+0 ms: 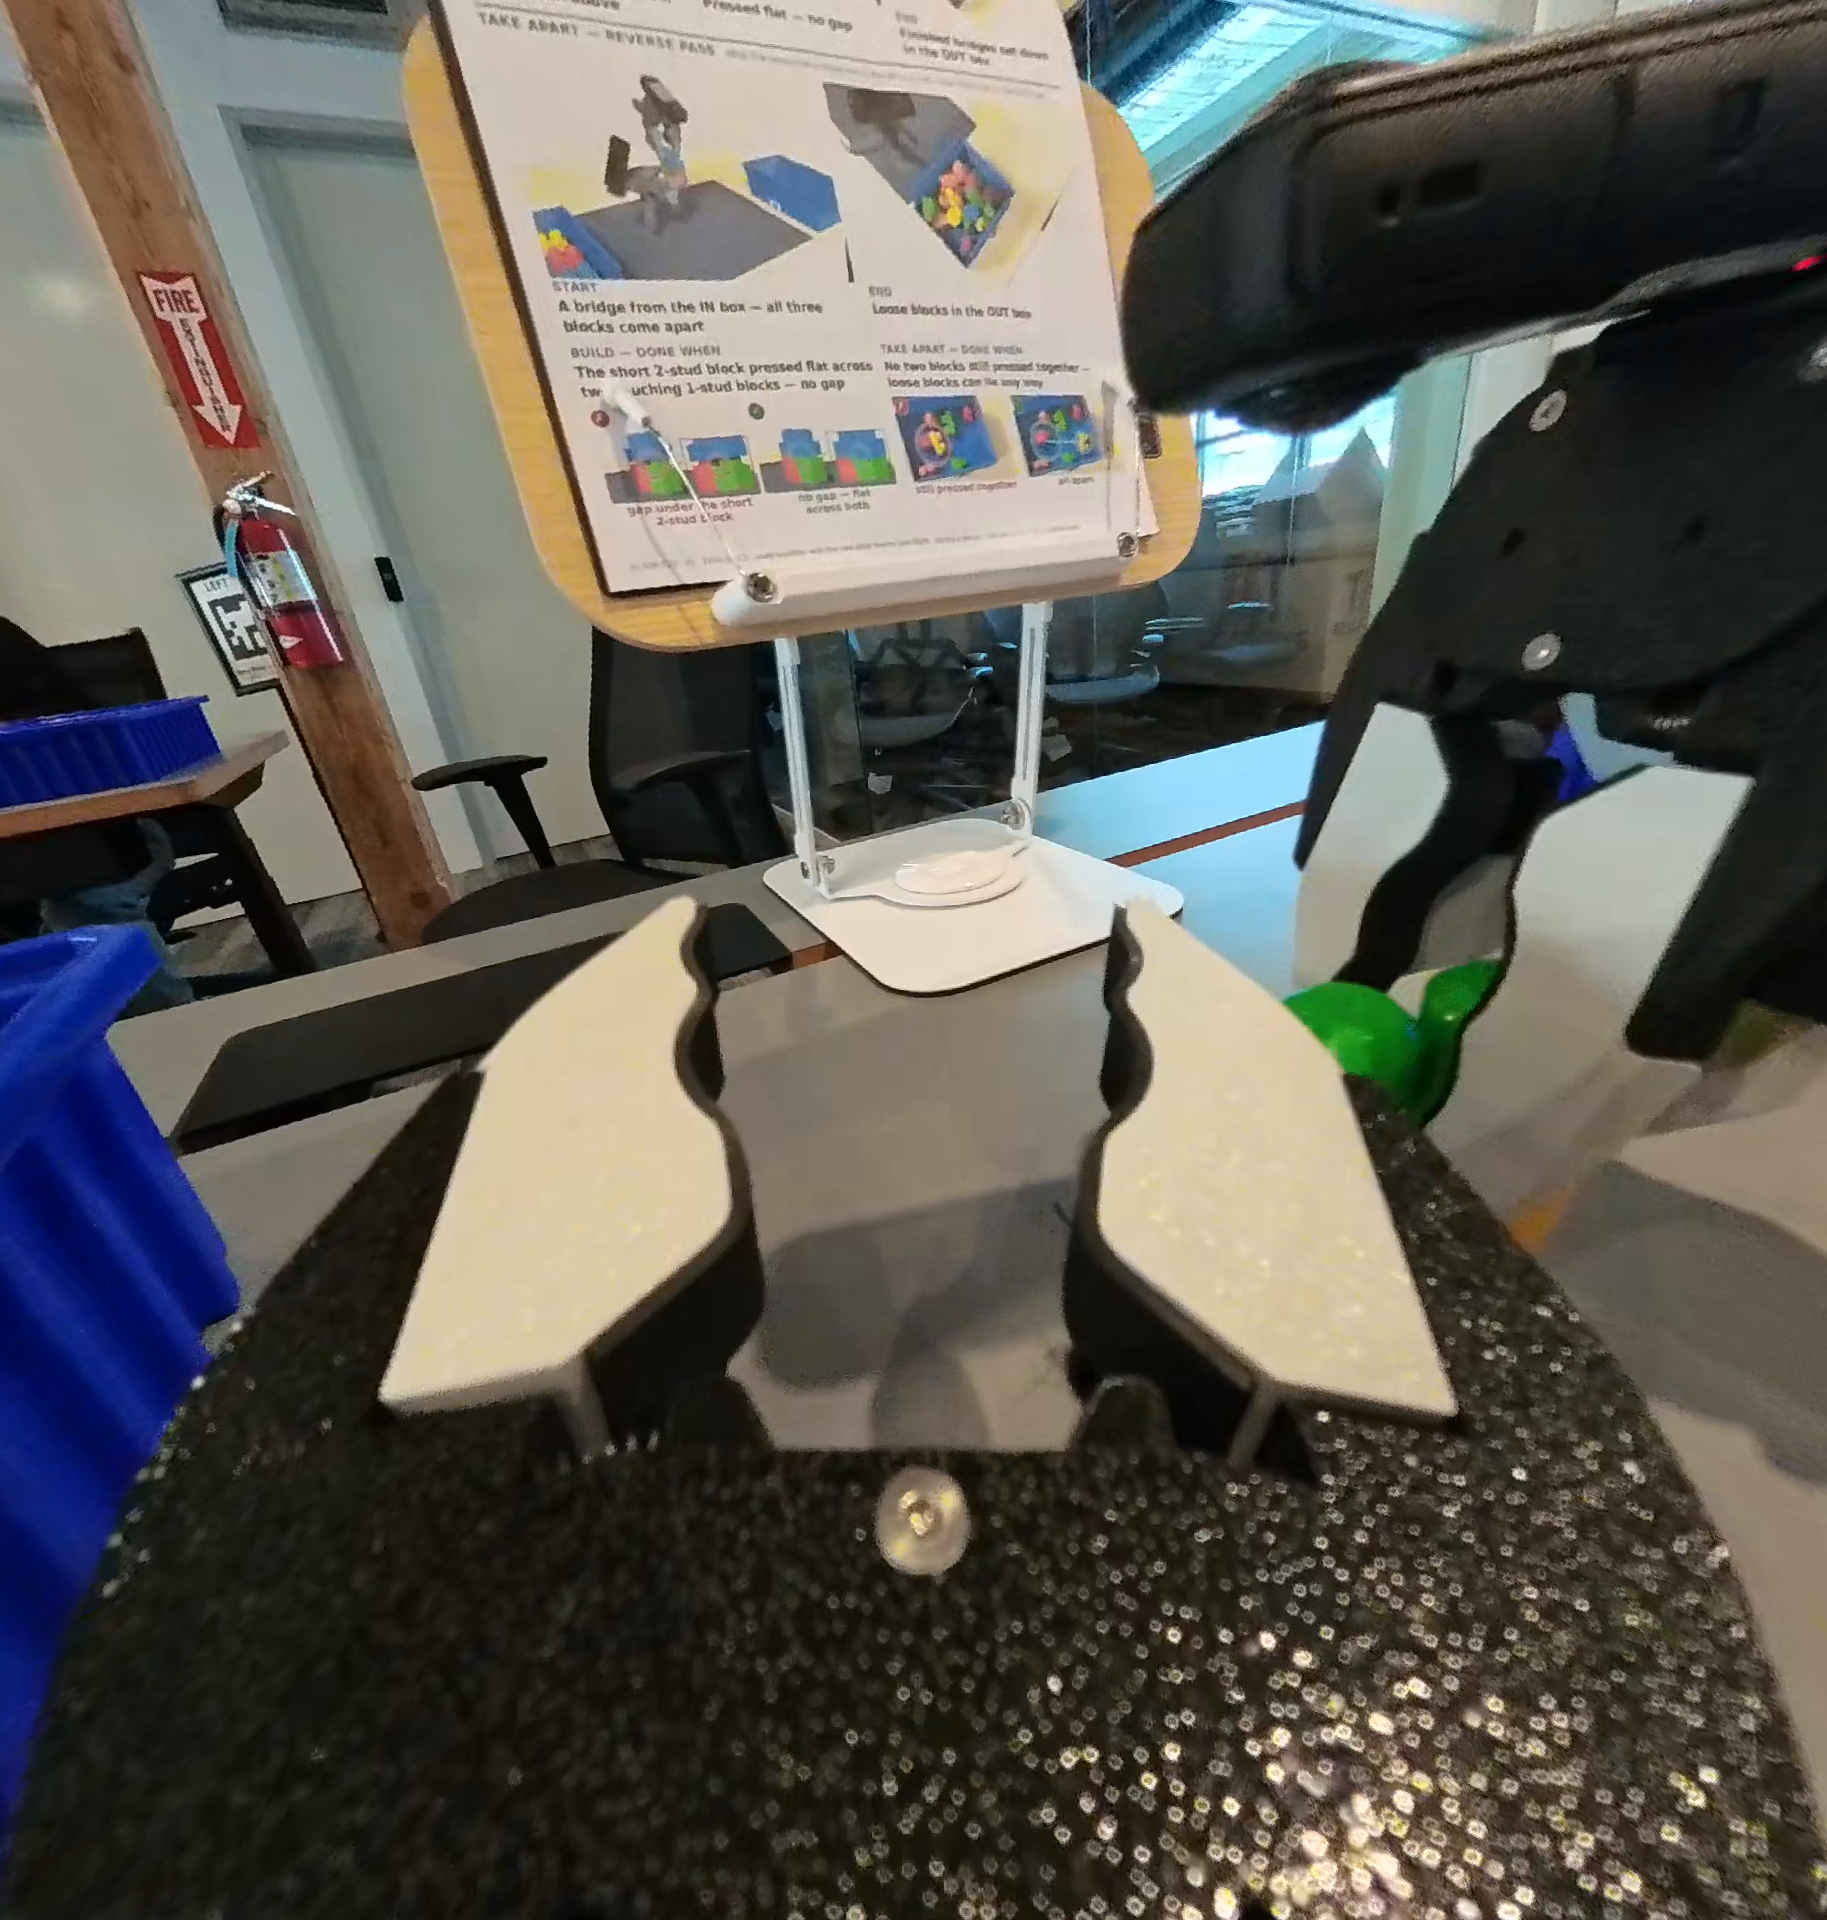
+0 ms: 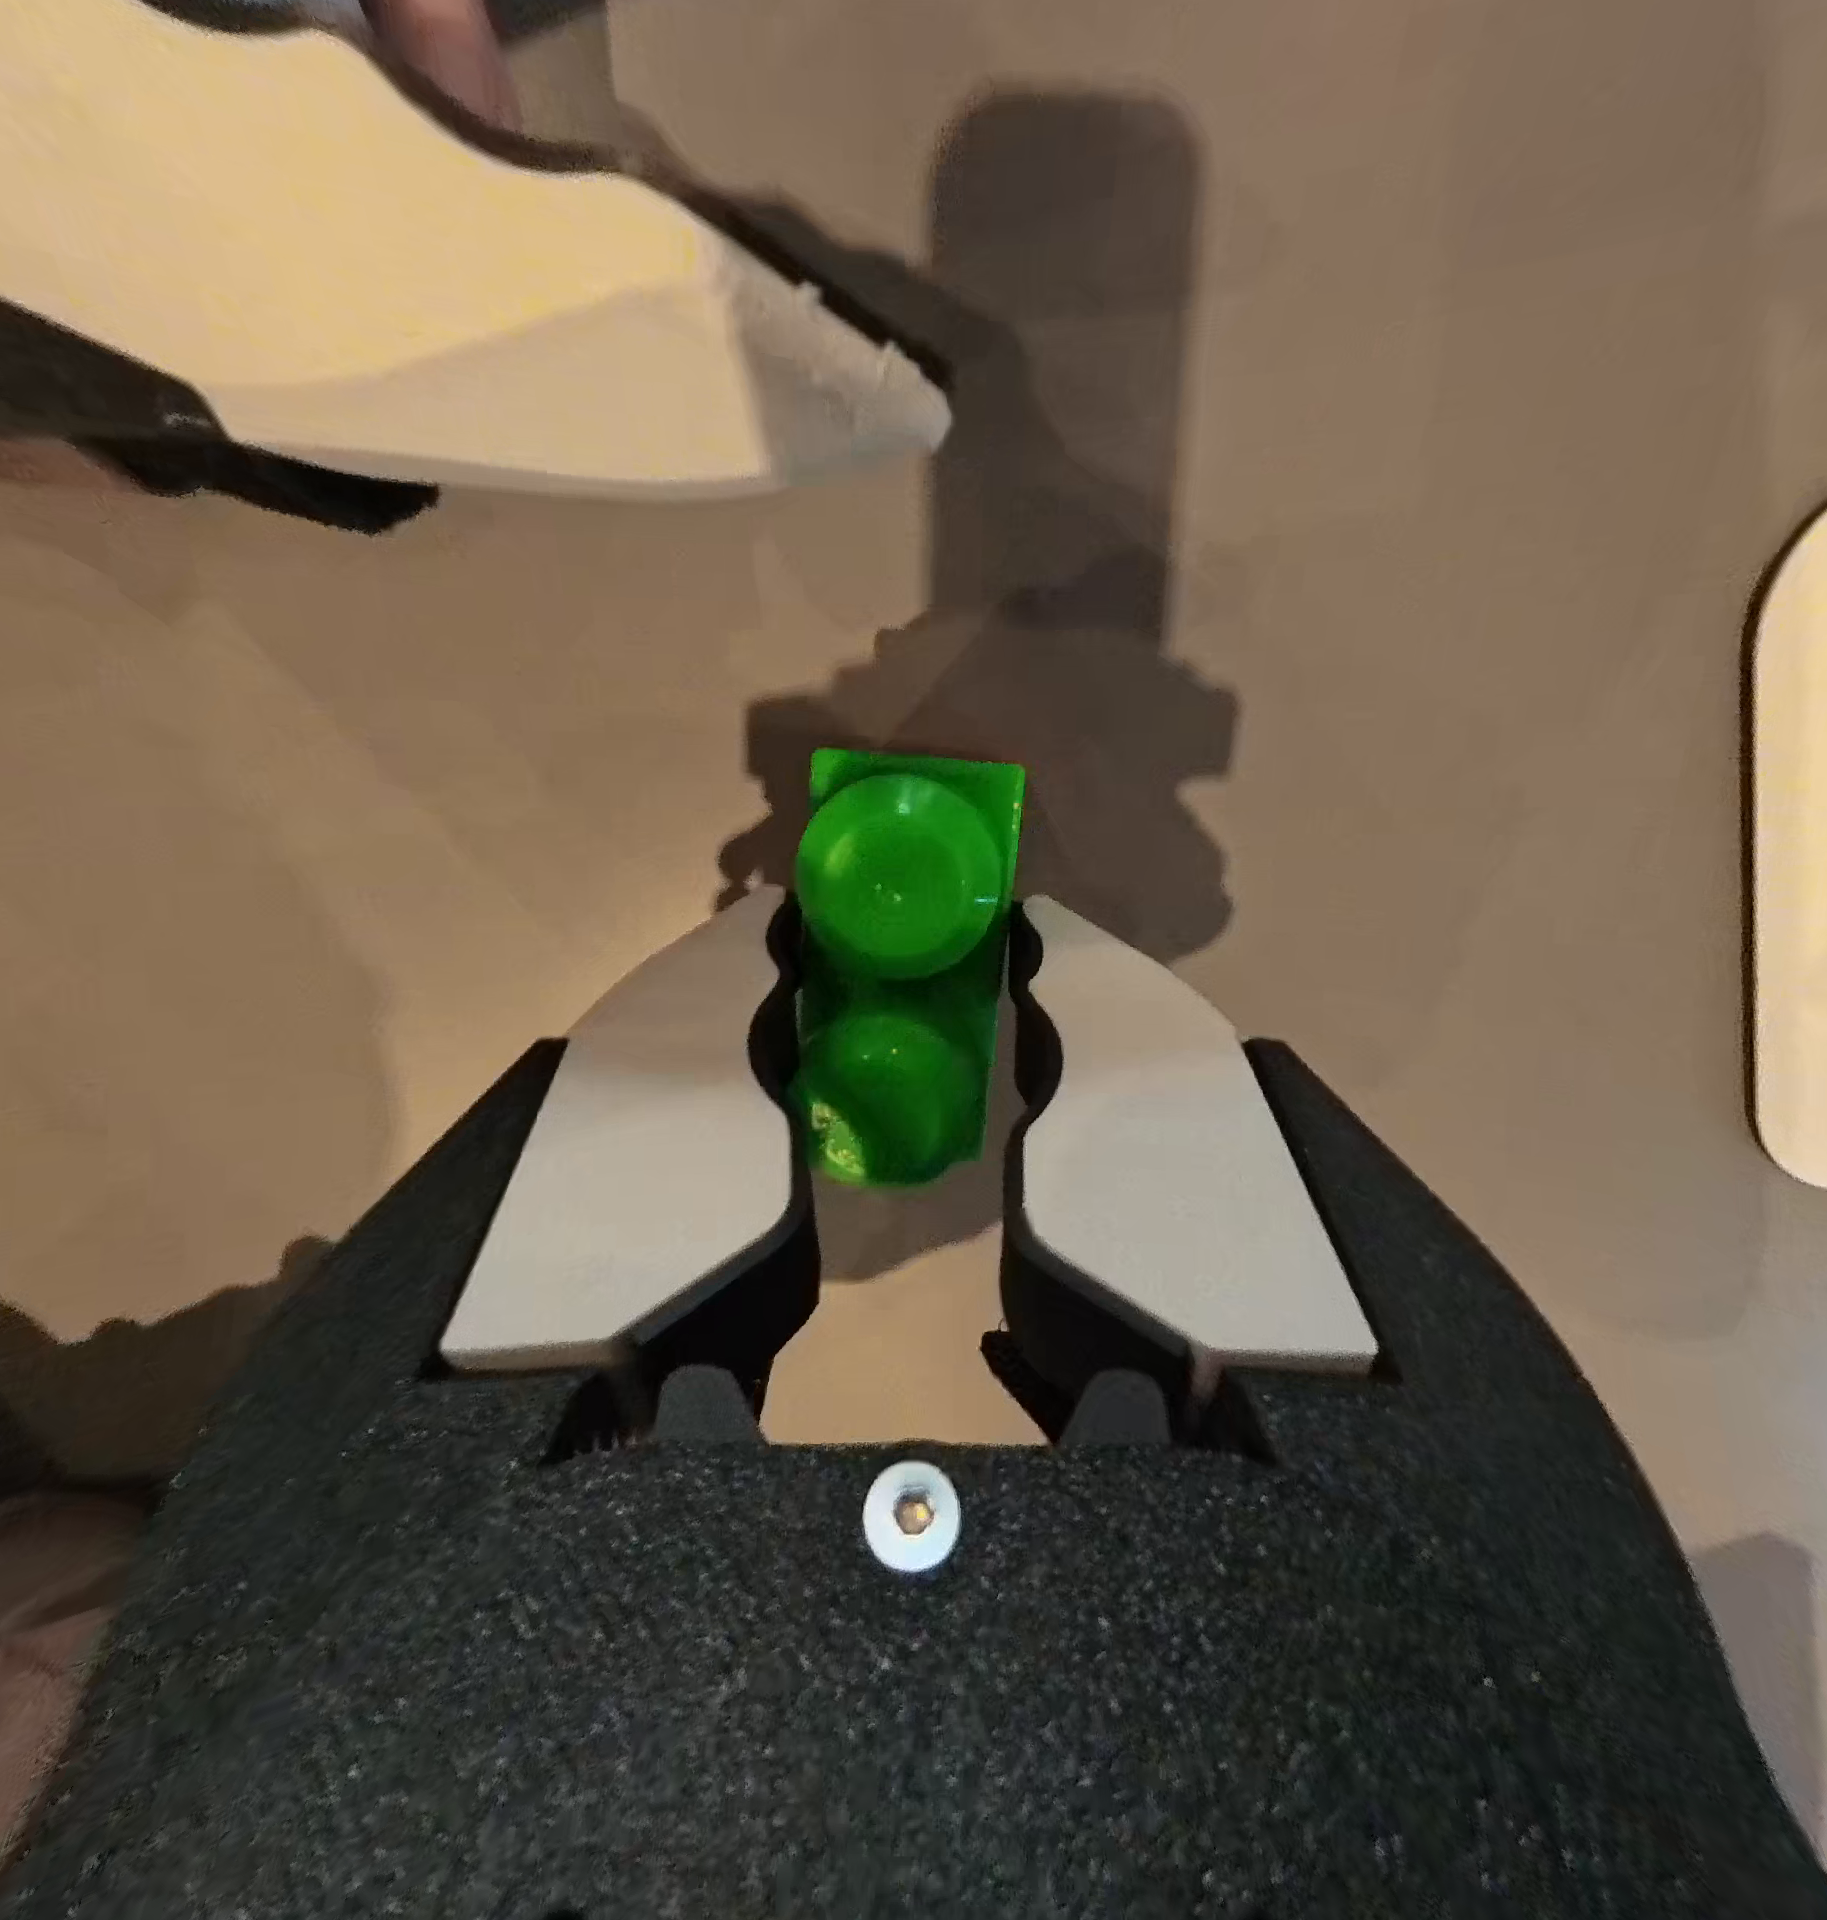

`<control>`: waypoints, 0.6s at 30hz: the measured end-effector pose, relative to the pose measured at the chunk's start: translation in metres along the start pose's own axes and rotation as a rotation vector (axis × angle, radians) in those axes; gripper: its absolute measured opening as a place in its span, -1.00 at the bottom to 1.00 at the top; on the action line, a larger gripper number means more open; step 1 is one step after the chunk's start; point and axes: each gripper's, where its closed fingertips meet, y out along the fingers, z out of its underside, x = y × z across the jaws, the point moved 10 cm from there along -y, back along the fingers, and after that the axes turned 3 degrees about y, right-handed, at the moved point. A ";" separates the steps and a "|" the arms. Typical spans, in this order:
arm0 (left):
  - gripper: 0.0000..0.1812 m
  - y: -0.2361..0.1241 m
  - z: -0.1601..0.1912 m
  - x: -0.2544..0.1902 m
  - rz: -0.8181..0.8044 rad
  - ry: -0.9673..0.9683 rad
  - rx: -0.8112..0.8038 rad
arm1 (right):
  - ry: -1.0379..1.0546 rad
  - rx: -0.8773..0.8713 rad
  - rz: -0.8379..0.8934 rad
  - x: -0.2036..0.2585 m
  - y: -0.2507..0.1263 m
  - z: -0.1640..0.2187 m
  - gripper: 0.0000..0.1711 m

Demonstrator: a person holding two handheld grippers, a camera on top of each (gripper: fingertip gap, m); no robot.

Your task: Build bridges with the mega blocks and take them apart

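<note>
The left gripper (image 1: 909,935) was held with its jaws spread wide and nothing between them; only the dark mat (image 1: 888,1122) showed in the gap. It was raised above the table (image 1: 1200,800), facing a white stand (image 1: 950,914) that carried an instruction sheet (image 1: 784,291) on a wooden board. A blue bin (image 1: 47,1195) stood just beside it on the left.

The right gripper (image 2: 904,925) was clamped on a green block (image 2: 904,966), a two-stud piece seen from above in the right wrist view. The block was pinched by its long sides between the fingers (image 2: 670,1122), the nearer stud lying between them and the farther stud reaching past the tips. Under the block the pale tabletop and its own shadow were seen; whether the block touched the surface could not be told.

From the left wrist view the right gripper (image 1: 1511,997) was seen pointing downward at the right edge, with the green block (image 1: 1408,1023) at its tips, close to the table and just beside the left gripper's right finger. In the right wrist view a blurred finger of the left gripper (image 2: 452,343) crossed the upper left, near the block but apart from it.

Farther back, a second blue bin (image 1: 78,743) rested on another desk, and a fire extinguisher (image 1: 280,582) hung on a wooden post.
</note>
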 end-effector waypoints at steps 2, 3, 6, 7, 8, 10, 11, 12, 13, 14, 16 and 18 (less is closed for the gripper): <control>-0.21 0.000 0.000 0.001 -0.002 -0.007 -0.001 | -0.017 -0.016 0.005 0.000 0.001 -0.001 -0.56; -0.21 0.000 0.000 0.001 -0.002 -0.008 -0.002 | -0.020 -0.027 0.005 0.000 0.000 -0.001 -0.56; -0.21 0.001 0.000 0.000 0.001 -0.006 -0.002 | 0.013 -0.078 -0.023 -0.001 -0.005 -0.003 -0.32; -0.21 0.001 0.000 0.000 0.002 -0.004 -0.003 | 0.030 -0.103 -0.025 -0.002 -0.009 -0.002 -0.25; -0.21 0.001 0.000 0.000 0.003 -0.003 -0.003 | 0.050 -0.139 -0.014 -0.003 -0.014 0.001 -0.19; -0.21 0.001 0.000 0.000 0.004 -0.002 -0.004 | 0.085 -0.267 -0.012 -0.004 -0.024 0.009 -0.08; -0.21 0.001 0.000 0.000 0.004 -0.002 -0.003 | 0.085 -0.366 -0.022 -0.002 -0.027 0.014 -0.02; -0.21 0.001 0.000 0.000 0.005 -0.003 -0.003 | 0.064 -0.484 -0.024 0.001 -0.029 0.019 0.03; -0.21 0.002 0.000 0.000 0.005 -0.002 -0.003 | 0.036 -0.614 -0.009 0.005 -0.030 0.027 0.09; -0.21 0.002 0.000 0.000 0.004 0.000 -0.002 | 0.019 -0.755 0.018 0.010 -0.031 0.036 0.14; -0.21 0.003 0.000 -0.001 0.007 0.004 0.004 | -0.005 -1.068 0.082 0.023 -0.029 0.056 0.03; -0.23 0.003 0.000 -0.002 0.020 -0.004 0.023 | -0.004 -1.295 0.217 0.033 -0.022 0.079 -0.01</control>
